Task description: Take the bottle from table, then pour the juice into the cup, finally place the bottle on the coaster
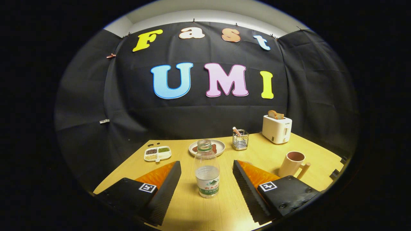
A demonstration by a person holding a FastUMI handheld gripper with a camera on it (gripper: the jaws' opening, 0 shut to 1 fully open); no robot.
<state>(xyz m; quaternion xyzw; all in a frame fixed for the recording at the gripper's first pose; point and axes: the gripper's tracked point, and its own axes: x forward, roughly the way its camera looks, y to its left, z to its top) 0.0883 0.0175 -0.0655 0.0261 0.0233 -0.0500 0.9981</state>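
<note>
The bottle (207,170) hides part of the plate (221,145), seemingly holding food.

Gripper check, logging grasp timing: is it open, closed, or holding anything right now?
Gripper: open, holding nothing; the bottle stands upright between its fingers, neither one touching it.

Toaster (276,129), wire holder (240,140), plate (219,147), perhaps seeds in the divided dish (157,153).

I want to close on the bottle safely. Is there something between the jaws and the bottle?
Nothing visible stands in the way. The bottle stands upright on the table between the open fingers of the gripper, with bare tabletop on both its sides. The cup is off to the right, beyond the right finger.
</note>
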